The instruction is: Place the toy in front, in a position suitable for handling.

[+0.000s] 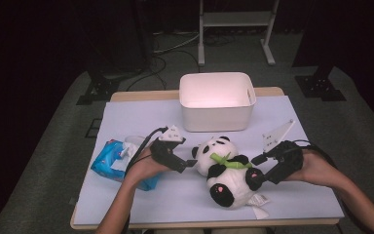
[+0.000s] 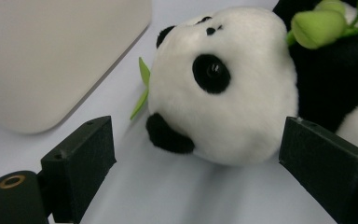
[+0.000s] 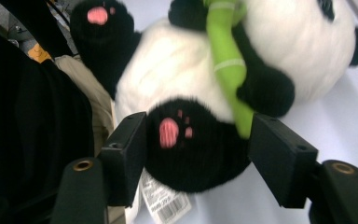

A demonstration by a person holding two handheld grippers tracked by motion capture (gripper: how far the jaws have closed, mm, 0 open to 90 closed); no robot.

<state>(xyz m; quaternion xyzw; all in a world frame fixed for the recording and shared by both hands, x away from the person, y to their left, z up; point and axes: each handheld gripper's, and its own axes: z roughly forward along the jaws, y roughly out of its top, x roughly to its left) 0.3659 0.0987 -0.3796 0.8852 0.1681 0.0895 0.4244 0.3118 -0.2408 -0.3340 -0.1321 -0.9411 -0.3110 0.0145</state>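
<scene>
A black-and-white panda plush [image 1: 226, 170] lies on its back on the pale table cover, hugging a green bamboo stalk [image 1: 229, 163]. My left gripper [image 1: 190, 165] is at its head, open. In the left gripper view the jaws [image 2: 196, 140] stand wide on either side of the white head [image 2: 242, 93], just short of it. My right gripper [image 1: 258, 170] is at the panda's lower end, open. In the right gripper view its jaws [image 3: 198, 140] flank a black foot [image 3: 191, 149] with pink pads, and the bamboo [image 3: 226, 60] runs up the belly.
A white bin [image 1: 217, 100] stands behind the panda at the table's far middle; its wall [image 2: 51, 56] is close on the left in the left gripper view. A blue tissue pack [image 1: 109, 161] lies beside my left hand. A paper tag [image 3: 165, 205] hangs from the plush.
</scene>
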